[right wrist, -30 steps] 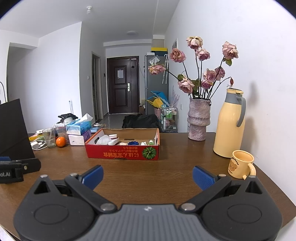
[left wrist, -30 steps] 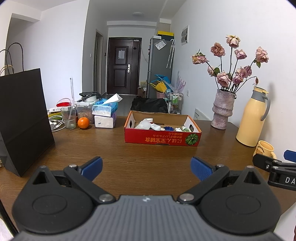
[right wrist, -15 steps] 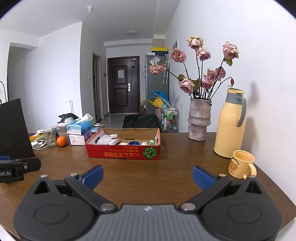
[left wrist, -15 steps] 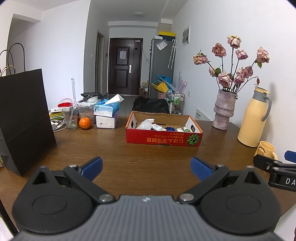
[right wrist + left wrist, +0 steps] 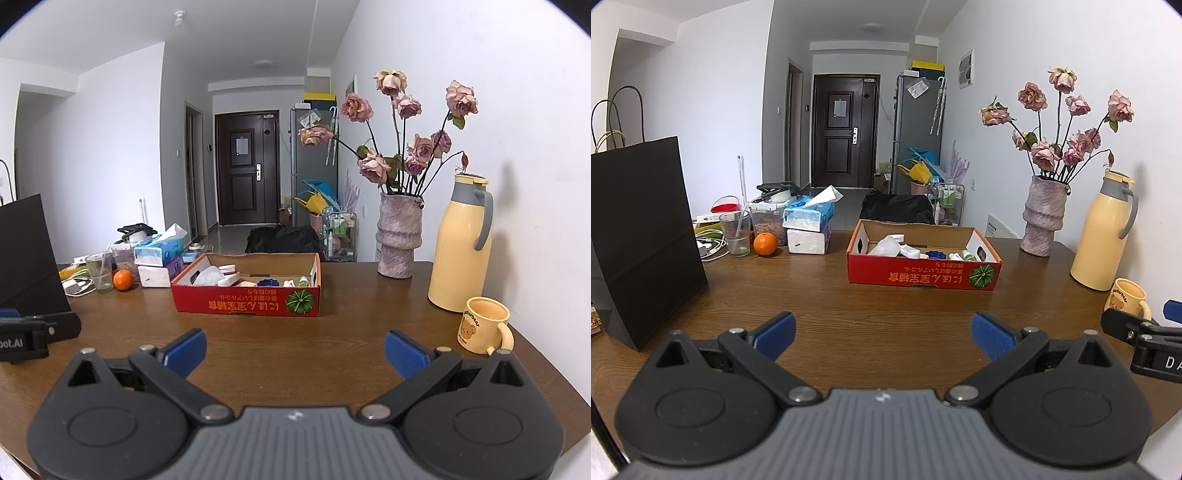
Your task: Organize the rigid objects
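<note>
A red cardboard box sits mid-table, holding several small white, blue and green items. A yellow mug stands near the right edge beside a yellow thermos. My left gripper hovers open over the near table with nothing between its blue pads. My right gripper is open too, level with it and empty. Each gripper shows at the edge of the other's view.
A black paper bag stands at the left. Behind it are a glass, an orange, cables and stacked tissue boxes. A vase of dried roses stands at the back right. Bare wood lies before the box.
Both views have shifted very slightly; the box sits a touch further right in the left wrist view. Both grippers stay open and empty.
</note>
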The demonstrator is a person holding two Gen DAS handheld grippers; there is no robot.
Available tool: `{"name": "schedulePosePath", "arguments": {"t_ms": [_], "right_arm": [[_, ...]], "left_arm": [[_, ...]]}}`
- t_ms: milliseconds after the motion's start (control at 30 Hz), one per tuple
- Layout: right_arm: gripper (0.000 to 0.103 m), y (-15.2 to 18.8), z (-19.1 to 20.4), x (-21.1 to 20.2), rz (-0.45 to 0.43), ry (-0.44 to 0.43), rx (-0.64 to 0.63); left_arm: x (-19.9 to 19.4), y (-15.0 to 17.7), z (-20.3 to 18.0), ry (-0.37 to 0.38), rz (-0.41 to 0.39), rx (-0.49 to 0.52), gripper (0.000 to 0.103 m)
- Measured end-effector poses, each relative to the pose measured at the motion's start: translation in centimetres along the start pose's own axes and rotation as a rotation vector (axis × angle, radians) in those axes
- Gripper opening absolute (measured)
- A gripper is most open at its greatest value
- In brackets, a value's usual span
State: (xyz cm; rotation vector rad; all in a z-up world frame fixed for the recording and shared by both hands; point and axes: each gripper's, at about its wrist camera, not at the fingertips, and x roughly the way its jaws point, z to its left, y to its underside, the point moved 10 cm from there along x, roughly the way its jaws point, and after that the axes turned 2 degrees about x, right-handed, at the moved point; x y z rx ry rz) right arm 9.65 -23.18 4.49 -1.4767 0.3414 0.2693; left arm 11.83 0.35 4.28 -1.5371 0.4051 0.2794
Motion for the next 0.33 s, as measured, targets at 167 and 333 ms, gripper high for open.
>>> {"name": "schedulePosePath", "arguments": {"t_ms": [167, 333], "right_arm": [[0.103, -0.01, 0.01, 0.01, 0.000, 0.000, 0.000], [0.103, -0.01, 0.02, 0.01, 0.000, 0.000, 0.001]], "left_arm": [[0.03, 0.14, 0.04, 0.007, -0.002, 0.009, 0.103], [-0.03, 0.22, -0.11, 0.014, -0.001, 0.009, 0.103]]}}
